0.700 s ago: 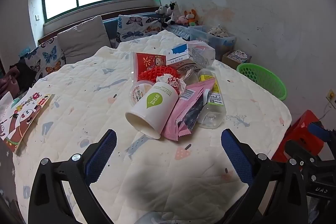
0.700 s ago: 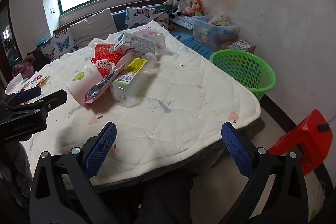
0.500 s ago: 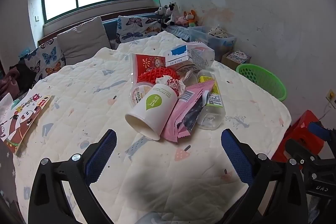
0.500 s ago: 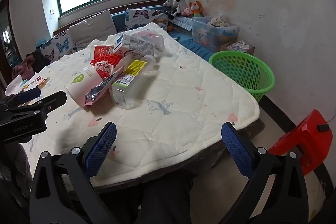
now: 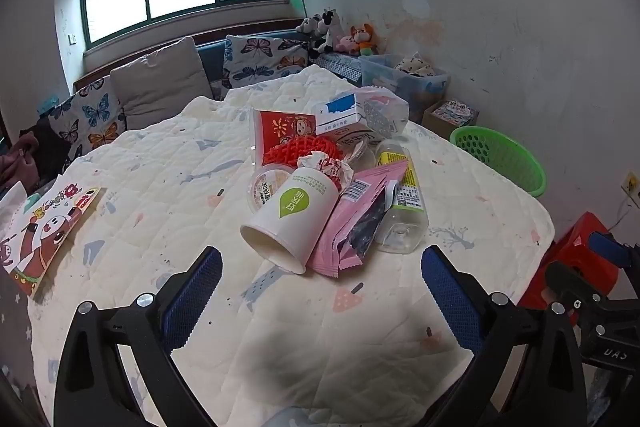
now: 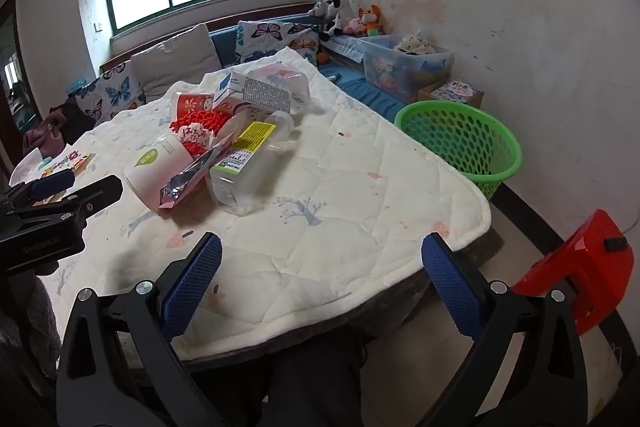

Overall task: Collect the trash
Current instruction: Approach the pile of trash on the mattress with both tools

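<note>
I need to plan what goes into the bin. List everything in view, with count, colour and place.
paper cup: 1, white, on its side, front of pile
snack wrapper: 1, pink, between cup and bottle
plastic bottle: 1, clear, lying at pile's right
carton: 1, blue-white, back of pile
net: 1, red, pile centre
basket: 1, green, floor beside table
quilt: 1, cream, covering table
left gripper: 1, open, empty
right gripper: 1, open, empty

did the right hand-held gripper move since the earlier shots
Yes, slightly. In its own view the green basket and the clear bottle have slid left and down, so the right hand-held gripper swung a little to the right and up. Its jaws stand wide open, empty.
</note>
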Tool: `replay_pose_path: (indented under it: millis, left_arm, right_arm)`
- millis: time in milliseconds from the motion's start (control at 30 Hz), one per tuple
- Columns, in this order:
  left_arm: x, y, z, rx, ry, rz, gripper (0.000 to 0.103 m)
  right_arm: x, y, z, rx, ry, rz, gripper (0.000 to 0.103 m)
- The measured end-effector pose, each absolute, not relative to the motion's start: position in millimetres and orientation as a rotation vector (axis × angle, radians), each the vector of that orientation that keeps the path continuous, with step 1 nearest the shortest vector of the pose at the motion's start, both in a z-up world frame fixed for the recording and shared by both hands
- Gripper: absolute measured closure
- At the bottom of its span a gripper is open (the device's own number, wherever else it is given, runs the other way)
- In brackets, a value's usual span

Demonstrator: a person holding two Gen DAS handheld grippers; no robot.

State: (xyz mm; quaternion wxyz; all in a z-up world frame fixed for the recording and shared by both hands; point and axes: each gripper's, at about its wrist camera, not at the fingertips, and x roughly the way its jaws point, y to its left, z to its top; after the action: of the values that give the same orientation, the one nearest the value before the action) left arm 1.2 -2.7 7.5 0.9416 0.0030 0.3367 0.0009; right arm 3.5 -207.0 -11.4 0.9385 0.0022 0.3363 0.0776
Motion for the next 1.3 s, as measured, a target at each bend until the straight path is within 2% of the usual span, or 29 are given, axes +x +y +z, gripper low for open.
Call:
replay_pose_path:
  millis: [1300]
  left_arm:
    - [9,-3,5,0.017,0.694,-0.004,0.006]
  right_arm:
    - [13,-206,-14,0.004,0.699,0.156,0.004]
